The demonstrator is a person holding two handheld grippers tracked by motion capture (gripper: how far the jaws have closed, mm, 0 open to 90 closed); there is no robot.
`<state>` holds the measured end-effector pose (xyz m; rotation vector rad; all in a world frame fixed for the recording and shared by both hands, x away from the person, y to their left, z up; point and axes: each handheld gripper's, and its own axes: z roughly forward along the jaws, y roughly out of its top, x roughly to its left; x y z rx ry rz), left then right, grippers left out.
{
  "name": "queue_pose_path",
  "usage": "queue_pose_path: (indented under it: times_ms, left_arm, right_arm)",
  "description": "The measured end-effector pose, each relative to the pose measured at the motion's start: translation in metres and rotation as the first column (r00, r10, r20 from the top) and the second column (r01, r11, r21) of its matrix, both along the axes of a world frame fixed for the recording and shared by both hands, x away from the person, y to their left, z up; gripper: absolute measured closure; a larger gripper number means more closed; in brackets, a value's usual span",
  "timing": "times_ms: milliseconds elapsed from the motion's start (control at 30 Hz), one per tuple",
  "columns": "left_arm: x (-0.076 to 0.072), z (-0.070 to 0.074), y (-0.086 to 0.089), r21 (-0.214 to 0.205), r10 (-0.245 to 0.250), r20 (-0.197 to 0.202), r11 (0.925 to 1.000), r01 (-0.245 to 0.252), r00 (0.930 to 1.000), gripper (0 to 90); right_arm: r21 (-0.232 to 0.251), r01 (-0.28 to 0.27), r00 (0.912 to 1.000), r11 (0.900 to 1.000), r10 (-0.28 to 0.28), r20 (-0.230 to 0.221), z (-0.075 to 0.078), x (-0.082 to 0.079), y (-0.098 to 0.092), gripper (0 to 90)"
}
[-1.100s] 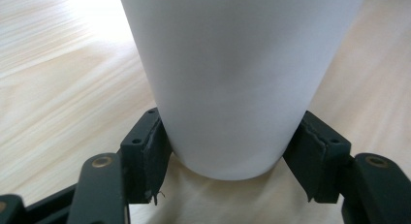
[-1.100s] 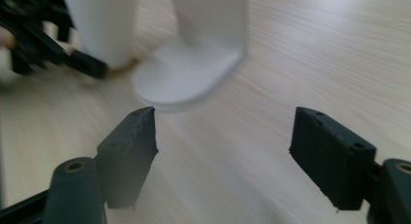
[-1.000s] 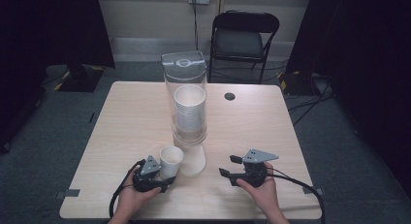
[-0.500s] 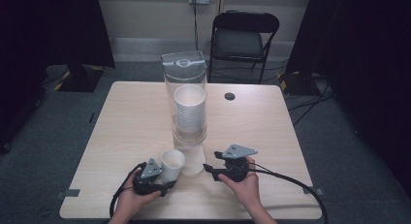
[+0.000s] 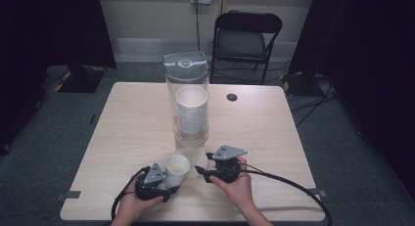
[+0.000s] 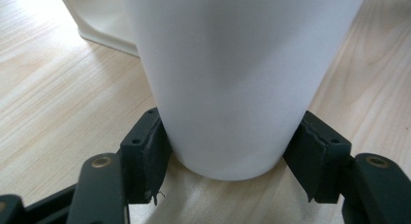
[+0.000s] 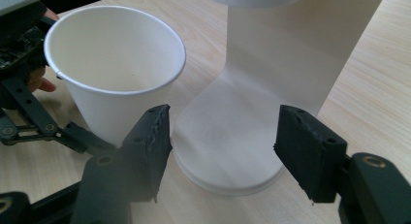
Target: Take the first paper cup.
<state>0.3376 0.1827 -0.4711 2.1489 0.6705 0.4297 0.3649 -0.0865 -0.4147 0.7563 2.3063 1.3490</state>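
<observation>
A clear tube dispenser (image 5: 187, 74) stands mid-table with a stack of white paper cups (image 5: 192, 116) inside. One loose white paper cup (image 5: 176, 168) (image 6: 232, 78) (image 7: 114, 73) stands upright near the table's front edge. My left gripper (image 5: 172, 183) (image 6: 228, 161) is shut on its lower wall, one pad on each side. My right gripper (image 5: 200, 169) (image 7: 223, 153) lies low on the table, pointing left at the dispenser's white flared foot (image 5: 194, 155) (image 7: 232, 122). Its pads sit against the foot's two sides, shut on it.
A black folding chair (image 5: 247, 35) stands behind the wooden table (image 5: 132, 123). A small black round cap (image 5: 232, 97) lies at the back right. Black cables (image 5: 288, 179) trail from both grippers toward the front edge.
My right hand has slid left across the table, bringing its gripper up to the dispenser's foot. The left gripper and its cup have stayed put.
</observation>
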Motion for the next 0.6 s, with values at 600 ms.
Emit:
queue_pose_path:
  times_ms: [600]
  left_arm:
    - [0.0, -0.0015, -0.0047, -0.006, 0.014, -0.007, 0.9999, -0.014, 0.9999, 24.2]
  right_arm:
    - [0.067, -0.039, 0.9992, 0.997, 0.039, 0.001, -0.0042, -0.0022, 0.0098, 34.3]
